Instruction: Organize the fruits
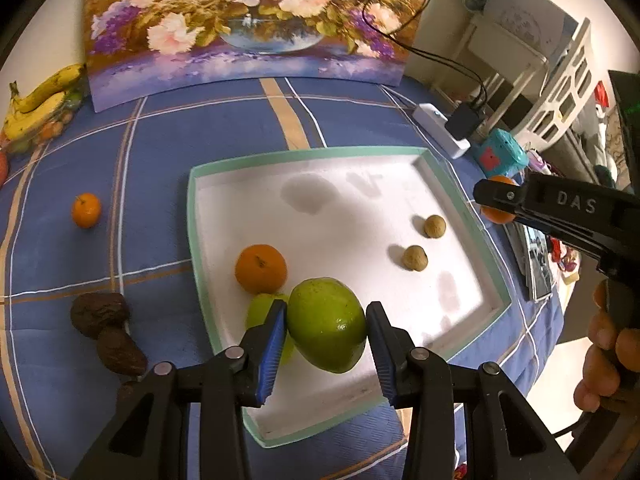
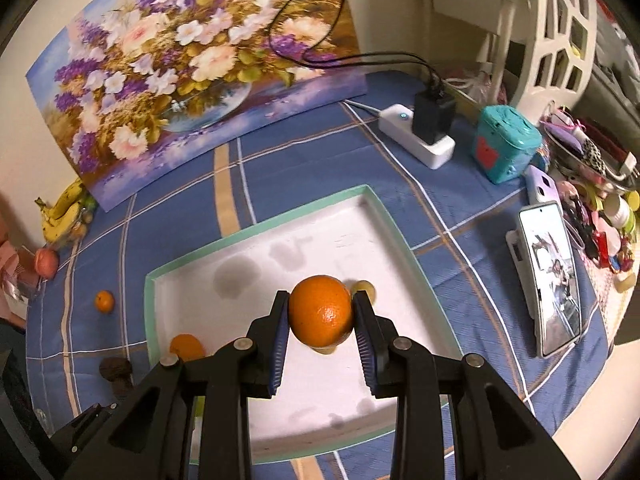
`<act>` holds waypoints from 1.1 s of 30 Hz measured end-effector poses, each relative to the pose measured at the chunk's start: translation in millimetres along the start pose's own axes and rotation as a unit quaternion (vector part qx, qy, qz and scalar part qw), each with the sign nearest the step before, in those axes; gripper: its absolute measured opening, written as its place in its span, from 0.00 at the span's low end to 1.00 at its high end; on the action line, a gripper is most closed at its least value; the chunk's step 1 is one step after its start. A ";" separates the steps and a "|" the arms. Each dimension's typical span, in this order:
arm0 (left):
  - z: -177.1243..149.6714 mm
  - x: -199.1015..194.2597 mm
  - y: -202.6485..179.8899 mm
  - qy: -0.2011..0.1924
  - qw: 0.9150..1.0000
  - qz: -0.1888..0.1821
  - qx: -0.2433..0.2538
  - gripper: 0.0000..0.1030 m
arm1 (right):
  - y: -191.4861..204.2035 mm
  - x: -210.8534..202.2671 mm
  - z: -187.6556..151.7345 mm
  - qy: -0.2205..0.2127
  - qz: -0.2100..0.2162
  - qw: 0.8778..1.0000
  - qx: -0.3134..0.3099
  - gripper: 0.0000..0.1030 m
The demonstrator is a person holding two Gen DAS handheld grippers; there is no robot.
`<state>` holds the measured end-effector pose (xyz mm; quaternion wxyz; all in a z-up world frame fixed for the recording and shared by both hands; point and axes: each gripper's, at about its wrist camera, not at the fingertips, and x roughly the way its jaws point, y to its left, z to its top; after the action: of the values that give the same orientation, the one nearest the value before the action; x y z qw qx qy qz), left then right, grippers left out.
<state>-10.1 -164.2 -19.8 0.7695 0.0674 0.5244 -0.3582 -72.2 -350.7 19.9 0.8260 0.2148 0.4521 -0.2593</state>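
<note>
My left gripper (image 1: 326, 326) is shut on a green apple (image 1: 326, 324), held above the near part of the white tray (image 1: 344, 156). Another green fruit (image 1: 260, 310) and an orange (image 1: 261, 269) lie in the tray behind it, with two small brown nuts (image 1: 416, 258) to the right. My right gripper (image 2: 321, 312) is shut on an orange (image 2: 321, 309) over the same tray (image 2: 256, 228); that gripper also shows in the left wrist view at the right edge (image 1: 496, 198). A small mandarin (image 1: 85, 210) and two dark brown fruits (image 1: 108, 332) lie on the blue cloth left of the tray.
A flower painting (image 1: 248, 20) stands at the back of the table. Bananas (image 1: 36, 104) lie at the far left. A white power strip (image 2: 416, 140), a teal box (image 2: 506, 142), a phone (image 2: 554, 276) and small clutter occupy the right side, near the table's edge.
</note>
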 end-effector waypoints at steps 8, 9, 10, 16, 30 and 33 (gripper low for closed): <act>-7.7 19.6 -11.5 0.027 0.999 0.010 0.017 0.41 | -10.5 27.4 -5.3 0.042 -0.018 0.999 0.009 0.32; -8.7 21.3 -13.1 0.030 0.999 0.011 0.019 0.41 | -12.1 32.1 -6.3 0.049 -0.020 0.999 0.011 0.32; -9.7 23.2 -14.8 0.033 0.999 0.011 0.021 0.41 | -13.6 36.9 -7.6 0.056 -0.022 0.998 0.014 0.32; -15.1 32.2 -18.6 0.048 0.998 0.021 0.026 0.41 | -17.6 55.9 -15.6 0.086 -0.030 0.996 0.021 0.32; -21.9 50.7 -21.9 0.078 0.995 0.041 0.037 0.42 | -28.1 89.5 -28.7 0.135 -0.055 0.989 0.031 0.32; -21.8 50.0 -21.0 0.079 0.995 0.041 0.036 0.42 | -28.5 89.5 -28.9 0.136 -0.056 0.989 0.028 0.32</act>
<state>-30.1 -193.2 -66.4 0.7371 0.1447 0.5667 -0.3386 -67.5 -376.7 -74.8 0.7345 0.2456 0.5640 -0.2864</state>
